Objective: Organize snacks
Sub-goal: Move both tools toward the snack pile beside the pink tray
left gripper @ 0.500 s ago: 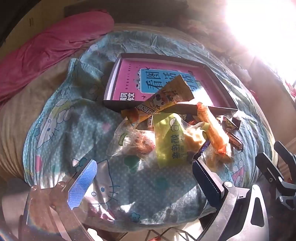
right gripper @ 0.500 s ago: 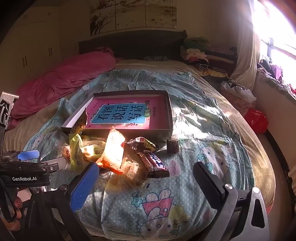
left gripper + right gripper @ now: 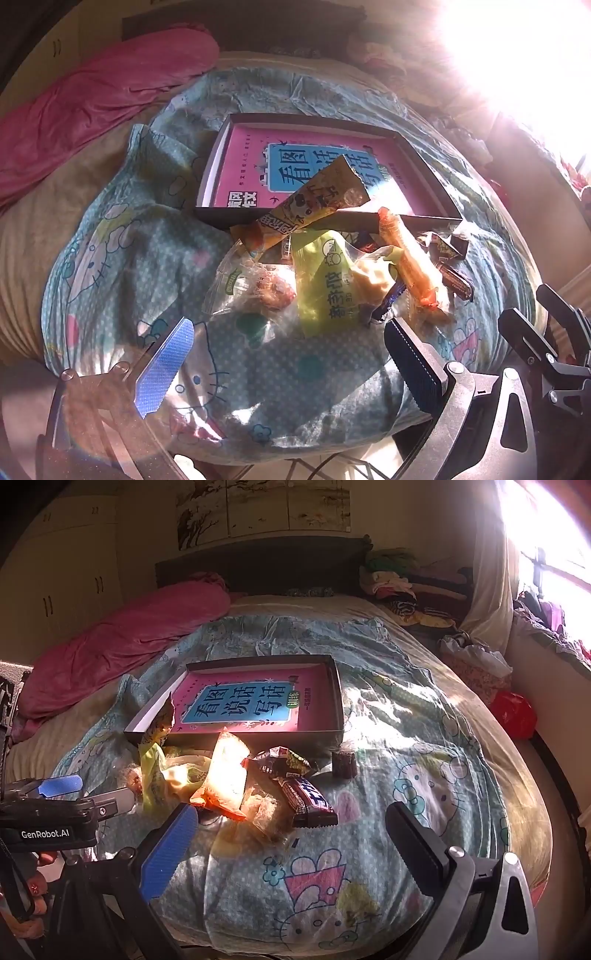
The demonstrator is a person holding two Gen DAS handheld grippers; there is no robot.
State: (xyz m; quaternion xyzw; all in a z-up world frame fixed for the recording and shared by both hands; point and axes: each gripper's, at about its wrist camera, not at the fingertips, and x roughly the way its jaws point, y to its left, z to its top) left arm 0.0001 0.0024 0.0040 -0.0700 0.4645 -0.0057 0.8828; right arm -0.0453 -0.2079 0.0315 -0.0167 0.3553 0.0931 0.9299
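Observation:
A heap of snack packets lies on the cartoon-print quilt just in front of a shallow dark box (image 3: 424,173) (image 3: 336,686) whose floor is a pink book cover. The heap holds a yellow-green pouch (image 3: 328,284) (image 3: 155,775), a clear bag of sweets (image 3: 255,284), an orange stick pack (image 3: 410,258) (image 3: 225,779), a long yellow cartoon wrapper (image 3: 314,206) leaning on the box rim, and dark chocolate bars (image 3: 310,801). My left gripper (image 3: 288,358) hovers open just short of the heap, nothing between its fingers. My right gripper (image 3: 291,845) hangs open over bare quilt near the chocolate bars.
A pink blanket (image 3: 122,638) lies along the bed's left side. A small dark brown block (image 3: 343,764) sits alone to the right of the heap. Clothes pile up by the headboard (image 3: 391,583), and a red bag (image 3: 513,712) rests beside the bed. Window glare washes out the upper right.

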